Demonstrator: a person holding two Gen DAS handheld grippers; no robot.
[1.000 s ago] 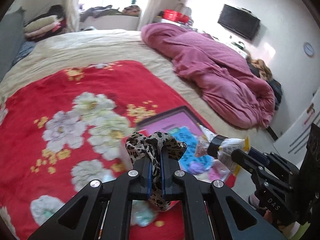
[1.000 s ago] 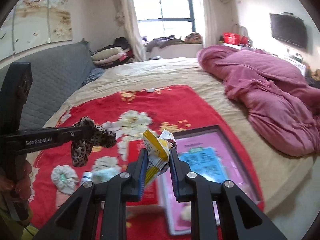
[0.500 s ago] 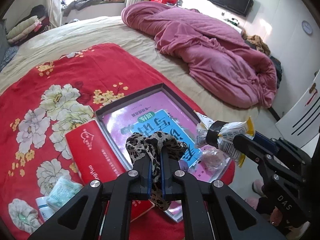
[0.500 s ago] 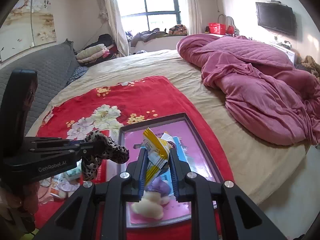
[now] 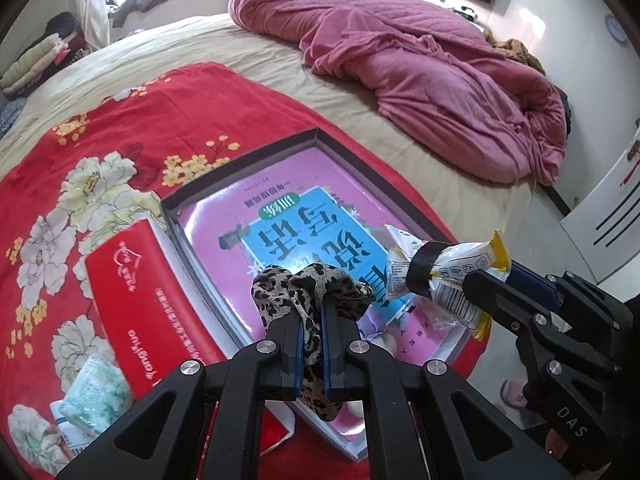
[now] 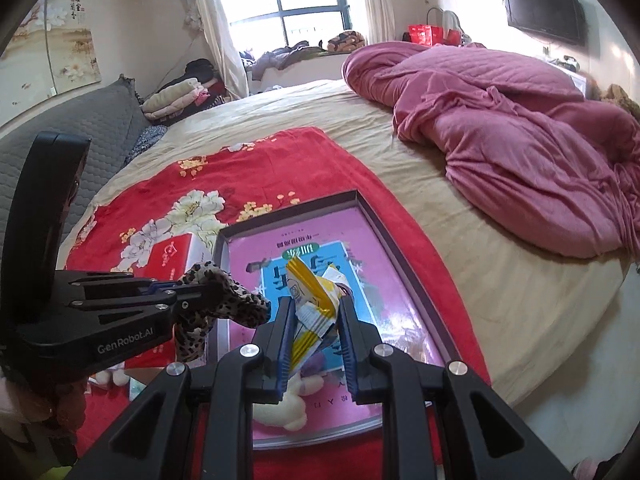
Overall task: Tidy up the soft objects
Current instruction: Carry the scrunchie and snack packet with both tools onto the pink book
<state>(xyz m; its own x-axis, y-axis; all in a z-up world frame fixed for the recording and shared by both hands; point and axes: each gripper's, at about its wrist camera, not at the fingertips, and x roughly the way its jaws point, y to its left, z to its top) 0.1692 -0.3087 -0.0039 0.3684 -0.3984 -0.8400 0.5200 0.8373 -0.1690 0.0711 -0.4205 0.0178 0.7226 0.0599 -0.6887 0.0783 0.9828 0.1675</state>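
My left gripper [image 5: 310,320] is shut on a leopard-print scrunchie [image 5: 308,284] and holds it above the near end of a shallow dark-rimmed box [image 5: 320,136] lined pink and blue. It also shows in the right wrist view [image 6: 224,292]. My right gripper [image 6: 314,320] is shut on a yellow-and-white snack packet [image 6: 316,300] over the same box [image 6: 356,196]. That packet shows in the left wrist view [image 5: 440,272]. A pale plush toy [image 6: 280,408] and a purple soft item [image 6: 312,364] lie in the box's near end.
The box sits on a red flowered blanket [image 5: 120,120] on a beige bed. A red tissue box [image 5: 136,292] lies left of it, with small packets [image 5: 96,396] nearer. A pink quilt [image 6: 520,128] is heaped at the right. The floor lies beyond the bed edge.
Both grippers have moved toward and over the box with their loads still held. The box now fills more of both views.
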